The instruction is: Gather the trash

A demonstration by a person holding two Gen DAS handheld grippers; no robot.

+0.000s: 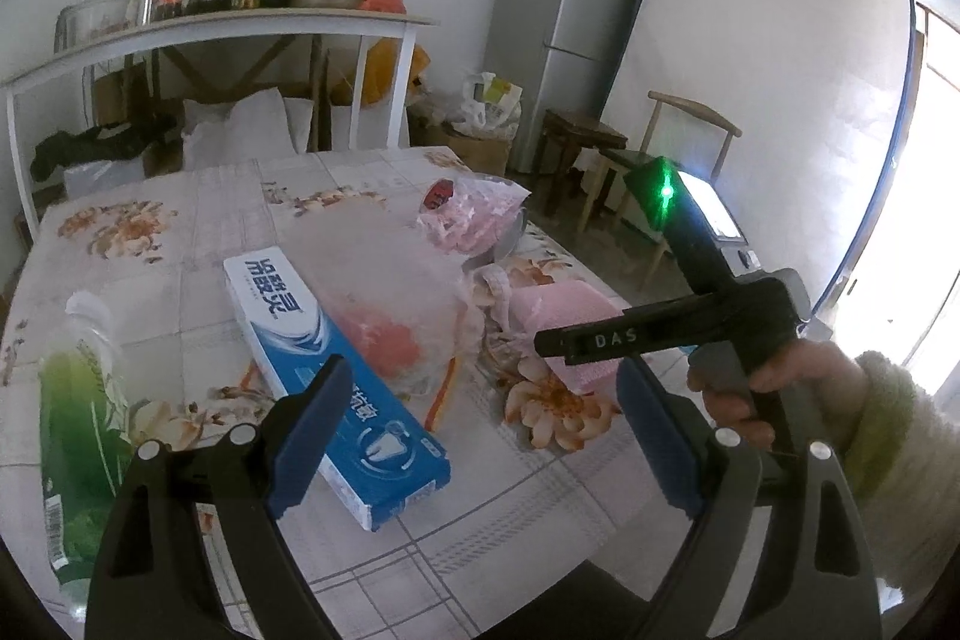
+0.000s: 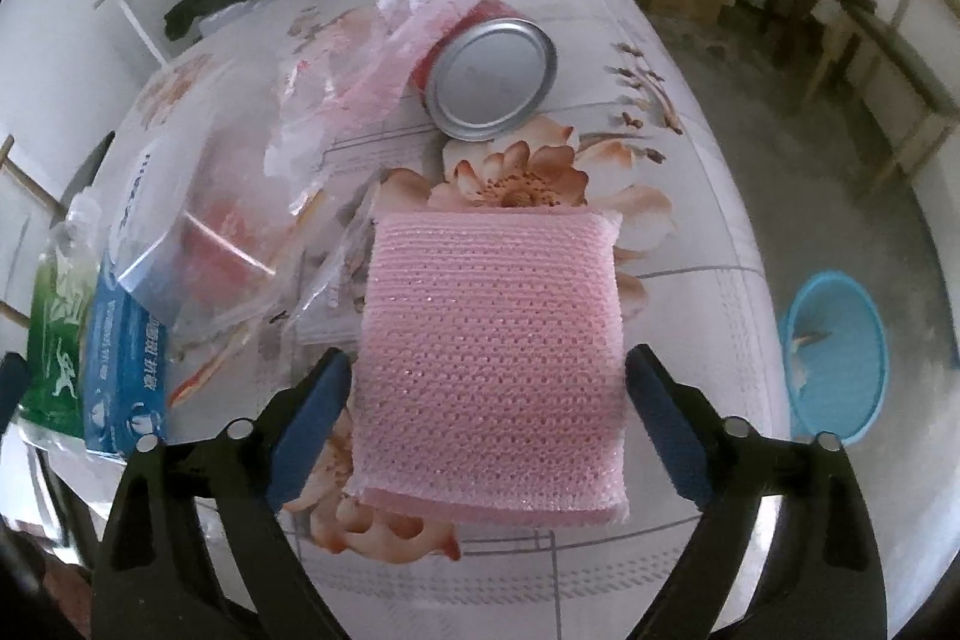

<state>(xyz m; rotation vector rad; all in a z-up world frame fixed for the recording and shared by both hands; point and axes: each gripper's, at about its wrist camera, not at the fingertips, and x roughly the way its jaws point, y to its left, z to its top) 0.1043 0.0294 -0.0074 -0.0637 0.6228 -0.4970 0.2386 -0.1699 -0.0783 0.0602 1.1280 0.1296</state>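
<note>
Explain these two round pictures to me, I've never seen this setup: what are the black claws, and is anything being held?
A person holds a hand-operated two-finger gripper in each hand; a fisheye camera on each looks along its fingers. In the left view, the left gripper hangs open above a blue toothpaste box, with a green pouch beside it on the flowered table. The person's other hand shows there too. In the right view, the right gripper is open around a pink sponge; its pads look close but not clearly clamped. Beyond lie crumpled plastic bags and a red can. A blue basket sits on the floor.
</note>
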